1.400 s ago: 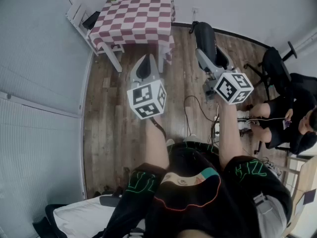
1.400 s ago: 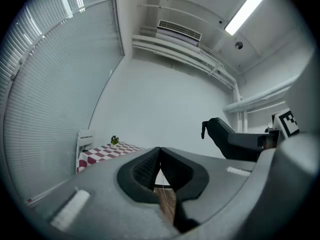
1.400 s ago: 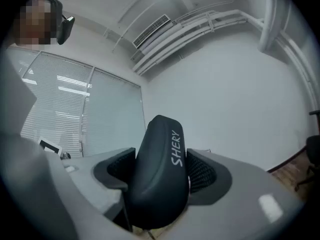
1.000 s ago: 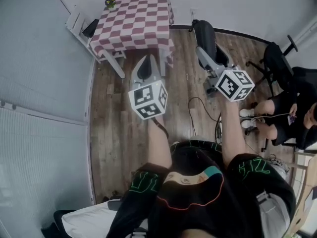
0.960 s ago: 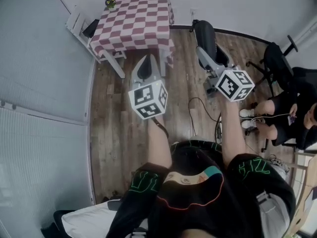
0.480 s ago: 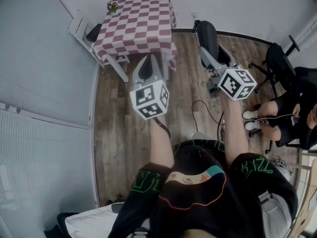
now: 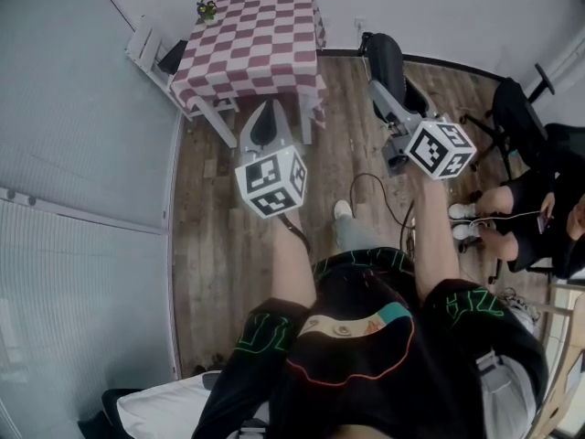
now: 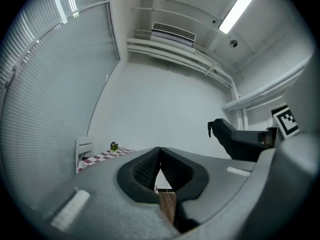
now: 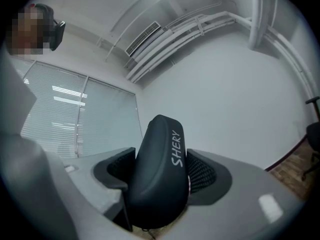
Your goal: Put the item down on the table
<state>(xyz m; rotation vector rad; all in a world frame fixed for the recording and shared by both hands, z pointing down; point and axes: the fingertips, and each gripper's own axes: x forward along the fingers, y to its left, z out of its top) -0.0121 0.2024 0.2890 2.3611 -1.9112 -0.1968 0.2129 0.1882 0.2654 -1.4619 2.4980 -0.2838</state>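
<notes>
Wood-plank floor (image 7: 206,208) lies under me, and the checked worktop (image 7: 256,35) stands ahead by the far wall, well apart from both my tools. The item (image 9: 160,159), a smooth black rounded thing lettered SHERY, is up in the air in my right gripper (image 7: 391,99). Its ribbed fingers (image 9: 204,176) are clamped on the item's lower part from either side, and the top pokes up and forward past them. It touches nothing else. My left gripper (image 8: 159,156) carries nothing: its fingers are pressed together at the tips, and only floor shows through the slit beneath.

What has changed in the last moment is small. My shoe (image 7: 342,210) has swung into sight between my arms, where a second ago there was only floor, and the worktop sits a little differently in the head view. Both grippers are held much as they were. I take that to mean I am walking the item over and the putting-down itself is not yet begun; there is floor to cross first.

On the worktop only a small potted plant (image 7: 207,10) shows, at its far left corner, so most of the cloth looks free for a landing. A white chair (image 7: 146,39) stands at its left side. A seated person (image 7: 535,218) is off to my right, away from my path.
</notes>
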